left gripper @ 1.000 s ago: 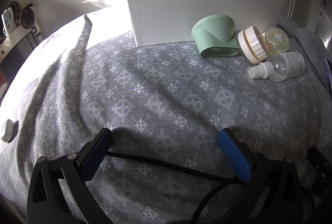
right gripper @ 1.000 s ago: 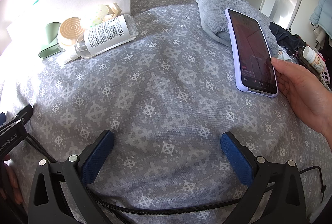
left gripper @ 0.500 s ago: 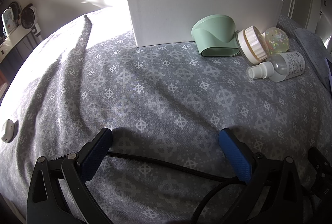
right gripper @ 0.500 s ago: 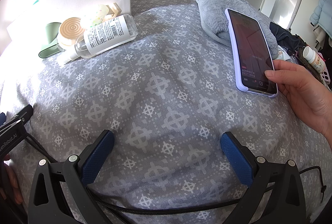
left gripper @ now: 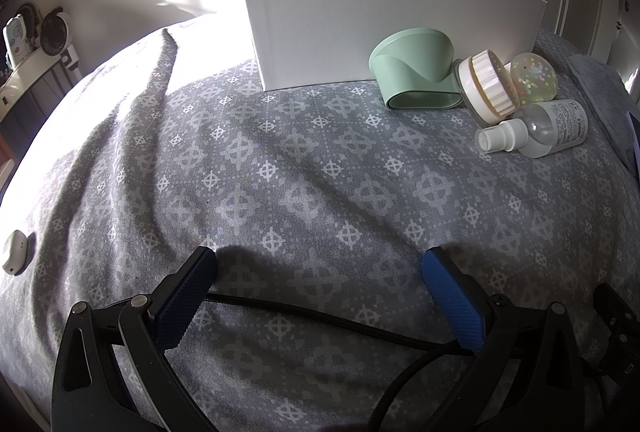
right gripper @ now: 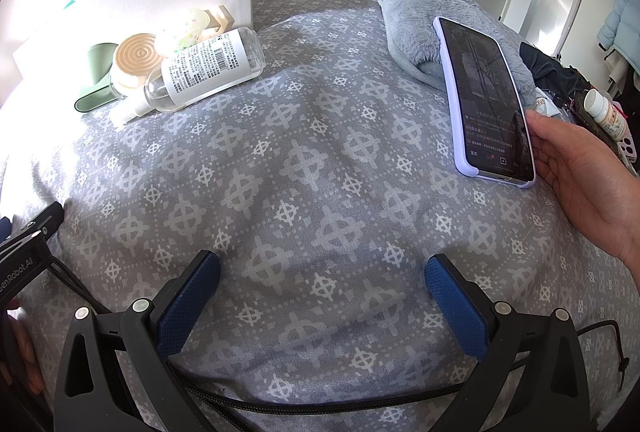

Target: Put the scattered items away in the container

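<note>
My left gripper point(left gripper: 320, 272) sits low in its frame with its blue pads spread wide and nothing between them, resting over the grey patterned bedspread point(left gripper: 280, 172); a black cable point(left gripper: 320, 316) runs across just behind the pads. My right gripper point(right gripper: 322, 276) is likewise spread wide and empty above the same bedspread.

Further out, in the upper middle of the left view, the white container point(left gripper: 380, 24) stands upright on the bed. Just to its right the scattered items lie bunched together: a mint-green cup point(left gripper: 412, 68) on its side against the container's wall, a round white jar point(left gripper: 486, 88) touching the cup, a clear glittery ball point(left gripper: 534, 76) behind the jar, and a clear spray bottle point(left gripper: 536, 130) lying flat in front. In the right view the same cluster lies at upper left.

At the right of that view a hand point(right gripper: 580, 176) touches a phone in a lilac case point(right gripper: 484, 104), propped against a fluffy grey cushion point(right gripper: 420, 16).
</note>
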